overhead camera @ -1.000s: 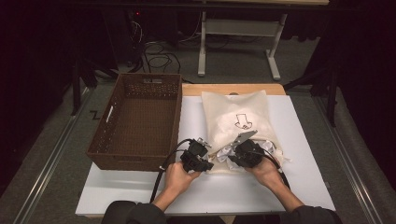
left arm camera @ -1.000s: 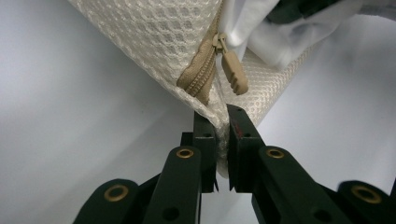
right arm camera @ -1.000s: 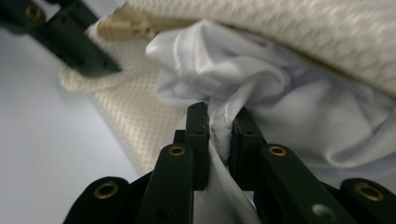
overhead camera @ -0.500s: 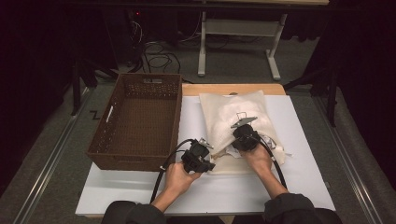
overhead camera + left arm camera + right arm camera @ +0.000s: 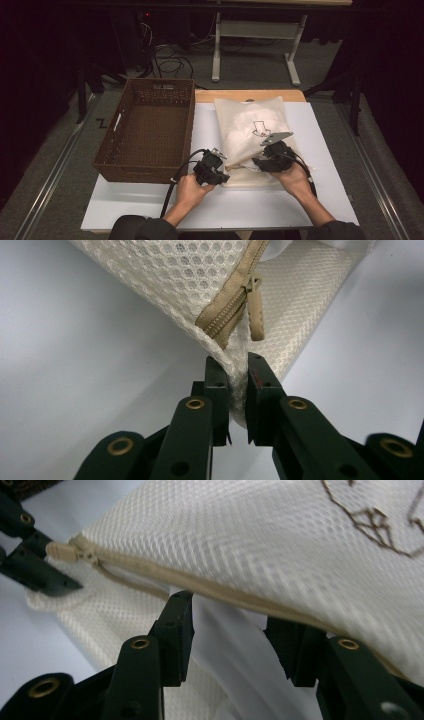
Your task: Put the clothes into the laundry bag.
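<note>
The high view looks forward and down on the white table (image 5: 150,205) from above the person's side. Each gripper view rides close behind its own jaws (nearly touching cloth), both sharing the mesh laundry bag's (image 5: 250,130) zipper (image 5: 235,305) corner.

Bare white table (image 5: 150,205) along the near edge, open to either hand. Wide free strip right of the mesh bag (image 5: 252,135), out to the table's right edge. Narrow bare lane between bag and basket (image 5: 145,130), partly taken at its near end by the left gripper (image 5: 220,176) and its cable. Basket walls blocking the table's left side; basket interior open from above. Bag's near corner pinched in the left gripper, zipper pull (image 5: 256,310) hanging just above. White cloth (image 5: 225,645) between the right gripper's (image 5: 230,630) parted jaws, just opened wider.
</note>
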A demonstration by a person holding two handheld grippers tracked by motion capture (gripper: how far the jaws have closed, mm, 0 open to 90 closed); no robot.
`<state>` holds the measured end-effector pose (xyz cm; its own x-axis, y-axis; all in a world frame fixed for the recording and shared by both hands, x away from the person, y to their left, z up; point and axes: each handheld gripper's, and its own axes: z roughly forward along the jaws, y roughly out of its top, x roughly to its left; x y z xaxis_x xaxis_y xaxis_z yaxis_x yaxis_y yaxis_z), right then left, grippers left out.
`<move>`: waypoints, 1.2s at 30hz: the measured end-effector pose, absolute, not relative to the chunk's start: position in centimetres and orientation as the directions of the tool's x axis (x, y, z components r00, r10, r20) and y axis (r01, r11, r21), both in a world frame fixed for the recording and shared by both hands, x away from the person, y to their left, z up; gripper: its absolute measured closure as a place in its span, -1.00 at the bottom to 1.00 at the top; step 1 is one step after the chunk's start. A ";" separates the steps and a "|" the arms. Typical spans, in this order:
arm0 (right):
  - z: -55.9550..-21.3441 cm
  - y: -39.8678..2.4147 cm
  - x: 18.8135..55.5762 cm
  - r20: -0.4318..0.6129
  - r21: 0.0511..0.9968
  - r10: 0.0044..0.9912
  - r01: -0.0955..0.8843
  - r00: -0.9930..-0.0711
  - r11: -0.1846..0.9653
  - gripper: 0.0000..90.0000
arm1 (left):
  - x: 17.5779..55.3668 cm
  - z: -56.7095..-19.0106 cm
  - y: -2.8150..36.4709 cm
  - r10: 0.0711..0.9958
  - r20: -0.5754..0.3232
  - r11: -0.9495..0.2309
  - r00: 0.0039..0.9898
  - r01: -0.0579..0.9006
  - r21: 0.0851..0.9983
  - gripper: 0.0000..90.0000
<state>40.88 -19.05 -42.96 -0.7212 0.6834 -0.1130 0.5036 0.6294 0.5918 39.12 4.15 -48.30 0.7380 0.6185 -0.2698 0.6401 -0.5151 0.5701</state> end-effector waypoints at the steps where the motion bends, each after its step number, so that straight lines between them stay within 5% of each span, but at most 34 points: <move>1: -42.8 -19.4 40.6 -0.115 0.591 0.686 0.506 -0.718 0.628 0.19 | 39.1 -48.3 4.1 0.620 -0.271 -0.514 0.737 0.642 0.569 0.79; 14: -45.6 -20.3 41.4 -0.177 0.453 0.691 0.565 -0.701 0.690 0.09 | 39.3 -49.2 3.8 0.632 -0.283 -0.506 0.722 0.660 0.555 0.51; 19: -46.4 -19.3 42.0 -0.198 0.436 0.663 0.541 -0.722 0.720 0.72 | 39.2 -49.3 3.7 0.628 -0.269 -0.522 0.730 0.652 0.549 0.79; 24: -45.4 -18.9 42.7 -0.183 0.513 0.690 0.531 -0.701 0.675 0.94 | 39.2 -49.1 3.7 0.627 -0.263 -0.533 0.734 0.649 0.542 0.87; 31: -45.5 -16.1 45.4 -0.265 0.524 0.726 0.537 -0.635 0.661 0.90 | 39.2 -48.6 4.2 0.633 -0.240 -0.536 0.736 0.640 0.551 0.87; 36: -44.4 -17.2 44.2 -0.177 0.529 0.716 0.548 -0.675 0.648 0.43 | 39.4 -48.9 4.2 0.634 -0.246 -0.534 0.733 0.645 0.547 0.79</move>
<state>44.17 -17.21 -44.39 -0.6754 0.7158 -0.1771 0.5483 0.6481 0.5285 39.36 4.20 -48.90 0.7334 0.6337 -0.2463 0.6449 -0.5336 0.5472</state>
